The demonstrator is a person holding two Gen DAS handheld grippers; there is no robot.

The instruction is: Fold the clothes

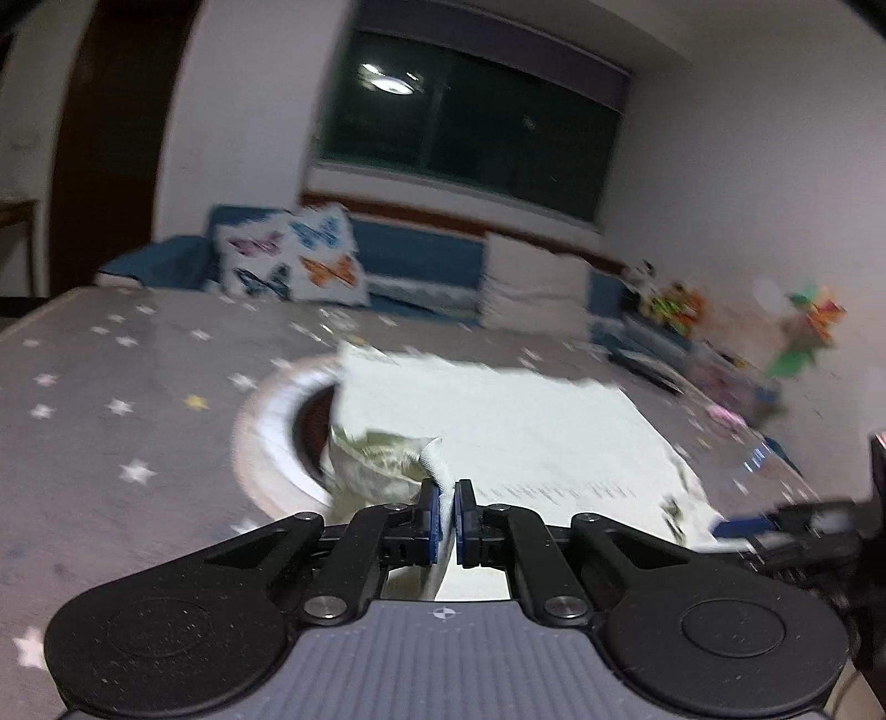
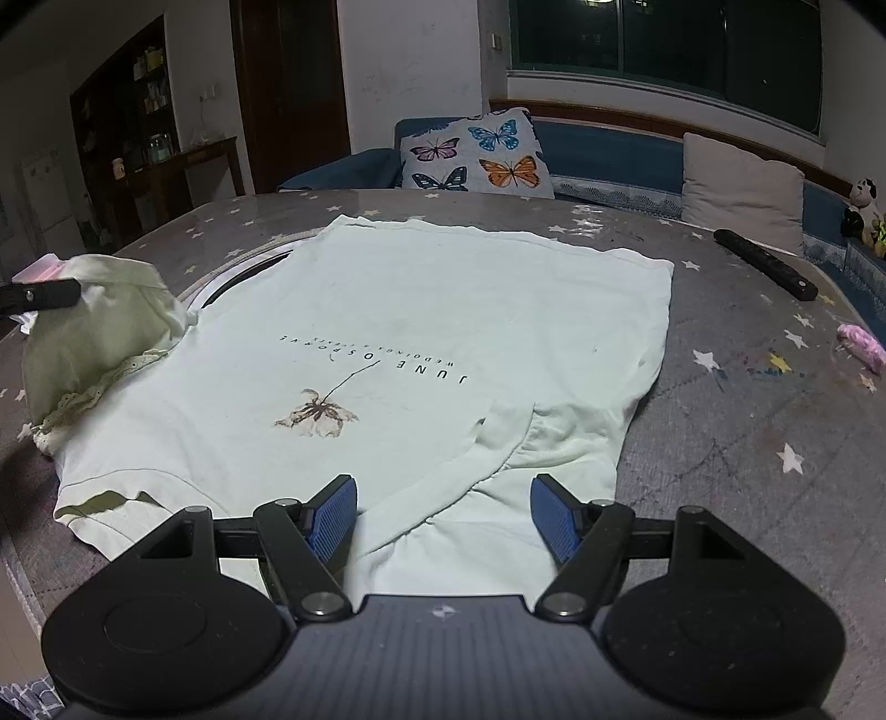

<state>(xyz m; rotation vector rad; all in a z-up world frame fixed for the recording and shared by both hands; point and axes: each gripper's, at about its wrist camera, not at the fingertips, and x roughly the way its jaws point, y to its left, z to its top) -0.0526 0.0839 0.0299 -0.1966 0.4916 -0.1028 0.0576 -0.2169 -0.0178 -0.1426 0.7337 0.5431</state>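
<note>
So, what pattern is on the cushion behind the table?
Coloured butterflies on white cushion, clearest in the right wrist view.

Dark window (image 2: 664, 39), blue sofa (image 2: 603, 149) with butterfly cushion (image 2: 476, 152), white walls.

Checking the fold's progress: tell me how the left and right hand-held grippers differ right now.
The left hand-held gripper is shut on the T-shirt, pinching a lifted sleeve; the right hand-held gripper is open, holding nothing. The left one holds cloth raised; the right hovers over flat cloth. Both have blue pads.
</note>
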